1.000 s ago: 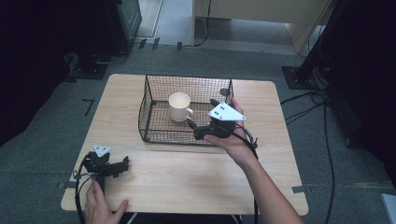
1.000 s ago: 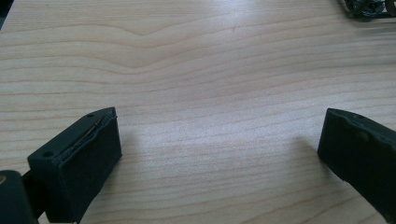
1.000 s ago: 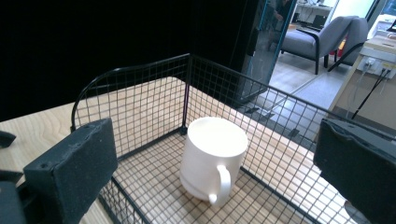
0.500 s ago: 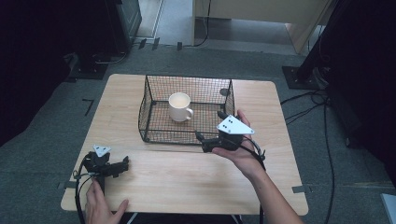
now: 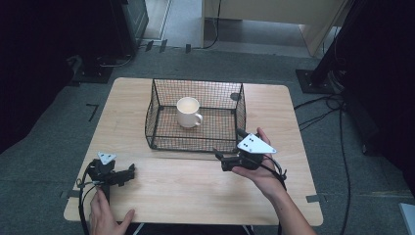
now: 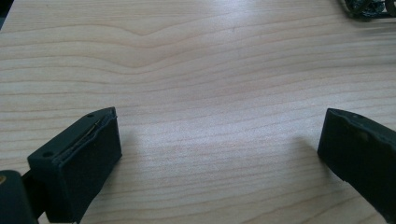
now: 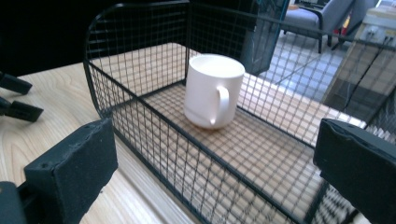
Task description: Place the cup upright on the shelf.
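The white ceramic mug [image 5: 188,112] is seen upright inside the black wire mesh basket [image 5: 161,134], handle turned toward its near right. The right gripper [image 5: 226,162] is held just outside the basket's near wall, jaws spread and empty, clearly the nearer. The left gripper [image 5: 128,174], spread too, is rested well apart on the pale wooden table [image 5: 195,191].

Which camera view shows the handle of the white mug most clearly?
The right gripper view: the white mug stands near and large inside the wire basket, its handle facing the camera. The high view shows the mug small from above, its handle a short stub. The left gripper view looks at bare wooden table.
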Demonstrator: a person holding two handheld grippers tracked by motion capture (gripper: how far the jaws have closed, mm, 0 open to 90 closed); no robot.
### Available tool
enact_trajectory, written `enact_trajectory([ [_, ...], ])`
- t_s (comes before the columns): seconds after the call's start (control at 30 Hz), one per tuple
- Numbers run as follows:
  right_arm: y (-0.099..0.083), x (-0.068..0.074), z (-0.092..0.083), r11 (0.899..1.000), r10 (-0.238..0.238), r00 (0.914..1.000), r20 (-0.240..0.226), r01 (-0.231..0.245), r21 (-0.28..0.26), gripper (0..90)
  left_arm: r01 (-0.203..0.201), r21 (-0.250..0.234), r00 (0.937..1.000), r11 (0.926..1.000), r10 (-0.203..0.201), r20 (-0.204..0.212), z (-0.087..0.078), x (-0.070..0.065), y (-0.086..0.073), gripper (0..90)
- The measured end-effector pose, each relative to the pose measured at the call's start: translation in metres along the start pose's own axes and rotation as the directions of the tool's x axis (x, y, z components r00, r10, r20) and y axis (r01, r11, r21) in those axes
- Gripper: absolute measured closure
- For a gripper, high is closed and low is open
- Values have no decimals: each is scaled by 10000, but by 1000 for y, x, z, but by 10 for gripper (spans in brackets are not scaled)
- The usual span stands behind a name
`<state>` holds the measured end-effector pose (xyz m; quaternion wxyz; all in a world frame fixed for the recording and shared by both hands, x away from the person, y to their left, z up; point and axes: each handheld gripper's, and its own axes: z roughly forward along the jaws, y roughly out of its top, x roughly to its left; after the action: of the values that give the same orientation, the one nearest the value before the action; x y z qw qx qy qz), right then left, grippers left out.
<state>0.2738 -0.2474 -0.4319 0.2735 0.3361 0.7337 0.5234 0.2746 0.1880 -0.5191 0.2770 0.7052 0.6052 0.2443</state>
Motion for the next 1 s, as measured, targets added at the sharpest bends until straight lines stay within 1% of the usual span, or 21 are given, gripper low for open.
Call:
enact_trajectory([
  [0.13, -8, -2, -5, 9999, 154, 9999, 43, -154, 73, 0, -11, 8, 10000, 10000, 11, -2, 0, 0, 0, 0],
  [0.17, -13, -4, -9, 9997, 222, 9997, 96, -223, 129, 0, -12, 9, 10000, 10000, 12, -1, 0, 0, 0, 0],
  [0.2, -13, -4, -9, 9997, 222, 9997, 96, -223, 129, 0, -10, 9, 10000, 10000, 10, -2, 0, 0, 0, 0],
  [0.23, -18, -7, -13, 9995, 259, 9995, 164, -262, 177, 0, -10, 10, 10000, 10000, 10, -1, 0, 0, 0, 0],
  [0.37, -24, -11, -19, 9989, 398, 9988, 289, -404, 230, 0, -11, 3, 10000, 10000, 11, 0, 0, 0, 0, 0],
  [0.4, -29, -14, -22, 9985, 461, 9983, 365, -471, 285, 0, -10, 9, 10000, 10000, 10, -2, 0, 0, 0, 0],
  [0.43, -29, -14, -22, 9985, 461, 9983, 365, -471, 285, 0, -10, 3, 10000, 10000, 10, 1, 0, 0, 0, 0],
  [0.5, -37, -18, -26, 9973, 614, 9967, 523, -634, 365, 0, -12, 7, 10000, 10000, 12, 2, 0, 0, 0, 0],
  [0.53, -37, -18, -26, 9973, 614, 9967, 523, -634, 365, 0, -11, 9, 10000, 10000, 11, -1, 0, 0, 0, 0],
  [0.57, -43, -20, -28, 9965, 684, 9958, 607, -712, 444, 0, -9, 7, 10000, 10000, 9, 2, 0, 0, 0, 0],
  [0.6, -43, -20, -28, 9965, 684, 9958, 607, -712, 444, 0, -11, 8, 10000, 10000, 11, -2, 0, 0, 0, 0],
  [0.67, -53, -25, -30, 9937, 932, 9927, 763, -975, 546, 0, -11, 10, 10000, 10000, 11, 0, 0, 0, 0, 0],
  [0.73, -56, -27, -31, 9931, 965, 9917, 854, -1017, 590, 0, -12, 8, 10000, 10000, 12, -1, 0, 0, 0, 0],
  [0.77, -63, -31, -33, 9904, 1117, 9890, 973, -1188, 702, 0, -13, 10, 10000, 10000, 13, -1, 0, 0, 0, 0],
  [0.8, -65, -33, -34, 9887, 1224, 9875, 998, -1300, 743, 0, -13, 10, 10000, 10000, 13, -1, 0, 0, 0, 0],
  [0.83, -65, -33, -34, 9887, 1224, 9875, 998, -1300, 743, 0, -11, 5, 10000, 10000, 11, 1, 0, 0, 0, 0],
  [0.97, -78, -39, -39, 9828, 1392, 9825, 1237, -1525, 1046, 0, -11, 7, 10000, 10000, 11, -1, 0, 0, 0, 0],
  [1.0, -85, -43, -42, 9801, 1412, 9798, 1416, -1585, 1198, 0, -12, 8, 10000, 10000, 12, -1, 0, 0, 0, 0],
])
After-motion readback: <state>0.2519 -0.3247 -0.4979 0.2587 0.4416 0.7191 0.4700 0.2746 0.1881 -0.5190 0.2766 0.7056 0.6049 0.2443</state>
